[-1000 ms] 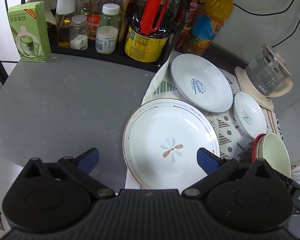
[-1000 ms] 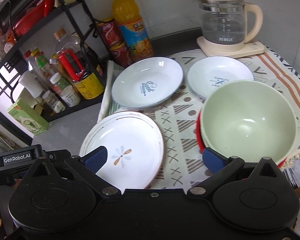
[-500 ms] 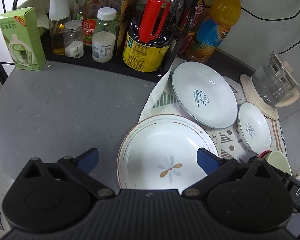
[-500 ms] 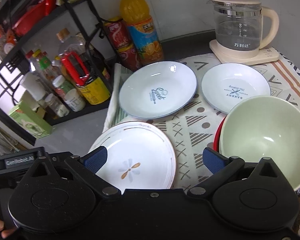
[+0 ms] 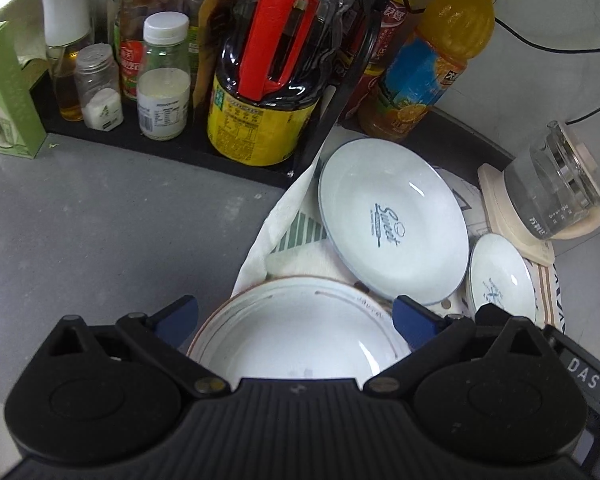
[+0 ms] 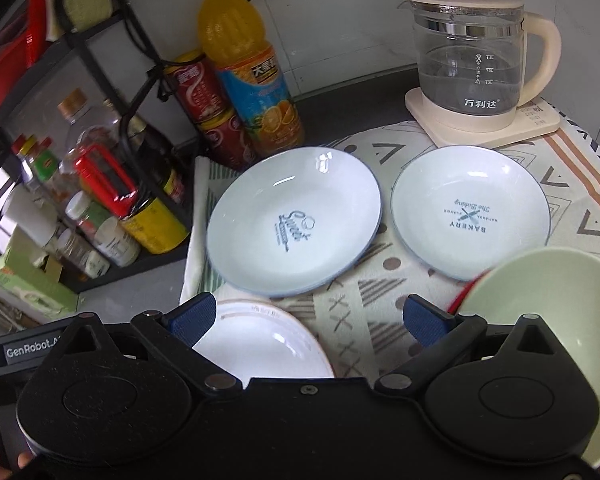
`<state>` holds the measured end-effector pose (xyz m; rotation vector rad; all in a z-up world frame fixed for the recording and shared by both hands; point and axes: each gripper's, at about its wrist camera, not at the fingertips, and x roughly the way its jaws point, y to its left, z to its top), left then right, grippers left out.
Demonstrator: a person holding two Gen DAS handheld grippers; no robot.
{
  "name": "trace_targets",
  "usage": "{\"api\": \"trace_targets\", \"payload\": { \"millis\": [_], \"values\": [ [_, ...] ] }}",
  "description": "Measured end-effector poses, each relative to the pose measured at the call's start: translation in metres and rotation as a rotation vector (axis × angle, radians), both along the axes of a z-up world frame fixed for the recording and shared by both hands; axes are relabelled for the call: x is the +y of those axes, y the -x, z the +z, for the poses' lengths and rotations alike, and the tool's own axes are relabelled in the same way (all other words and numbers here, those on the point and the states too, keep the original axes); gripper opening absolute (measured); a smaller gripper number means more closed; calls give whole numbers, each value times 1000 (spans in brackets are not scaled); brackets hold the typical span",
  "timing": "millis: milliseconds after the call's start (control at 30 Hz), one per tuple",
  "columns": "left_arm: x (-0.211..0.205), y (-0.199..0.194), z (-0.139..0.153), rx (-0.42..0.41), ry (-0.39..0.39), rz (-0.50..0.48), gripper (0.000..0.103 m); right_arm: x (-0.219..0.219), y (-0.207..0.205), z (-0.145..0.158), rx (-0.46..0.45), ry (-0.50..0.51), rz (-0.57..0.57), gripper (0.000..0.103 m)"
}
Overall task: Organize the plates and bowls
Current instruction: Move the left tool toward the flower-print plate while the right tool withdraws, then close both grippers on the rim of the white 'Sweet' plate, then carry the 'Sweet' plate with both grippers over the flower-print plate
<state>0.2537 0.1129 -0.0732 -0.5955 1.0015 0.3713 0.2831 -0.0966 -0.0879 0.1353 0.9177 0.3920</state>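
Both grippers push forward: left gripper (image 5: 296,314) wide open over the brown-rimmed plate (image 5: 300,328), right gripper (image 6: 306,316) open, empty, facing the "Sweet" plate (image 6: 294,220).

Three plates (image 6: 294,220); perhaps two stacked bowls (image 6: 540,292).

Grey countertop (image 5: 100,232) carrying patterned cloth (image 6: 380,292), black rack (image 5: 172,148), green carton (image 5: 4,96), orange juice bottle (image 6: 248,68), red cans (image 6: 208,108). Kettle base (image 6: 480,128) sitting partly on cloth, seemingly. Lying on cloth: "Sweet" plate (image 6: 296,220), "Bakery" plate (image 6: 470,212), brown-rimmed plate (image 5: 300,332), green bowl (image 6: 540,300) nesting in red one.
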Motion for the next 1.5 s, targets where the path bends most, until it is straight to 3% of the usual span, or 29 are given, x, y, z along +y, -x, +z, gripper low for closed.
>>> {"api": "trace_targets", "payload": {
  "millis": [300, 500, 567, 633, 933, 1067, 1133, 1367, 1433, 1500],
  "values": [
    [5, -38, -15, -13, 25, 13, 100, 13, -39, -19, 61, 11, -38, 94],
    [8, -63, -33, -8, 50, 24, 92, 23, -66, -36, 116, 6, -58, 80],
    [8, -71, -40, 0, 57, 26, 86, 24, -73, -43, 143, 4, -66, 76],
    [9, -79, -48, 14, 69, 28, 72, 26, -79, -50, 166, 5, -67, 70],
    [9, -95, -77, 42, 134, 50, 37, 34, -104, -77, 261, 11, -97, 61],
    [9, -99, -84, 45, 142, 59, 27, 30, -111, -88, 300, -1, -130, 49],
    [10, -100, -89, 48, 156, 62, 23, 28, -114, -95, 316, -13, -141, 38],
    [9, -105, -94, 37, 151, 66, 15, 27, -116, -99, 280, -9, -168, 34],
    [7, -105, -92, 28, 139, 58, 15, 26, -116, -100, 261, 12, -176, 22],
    [6, -102, -87, 0, 132, 46, 13, 22, -117, -100, 264, -12, -180, 20]
  ]
}}
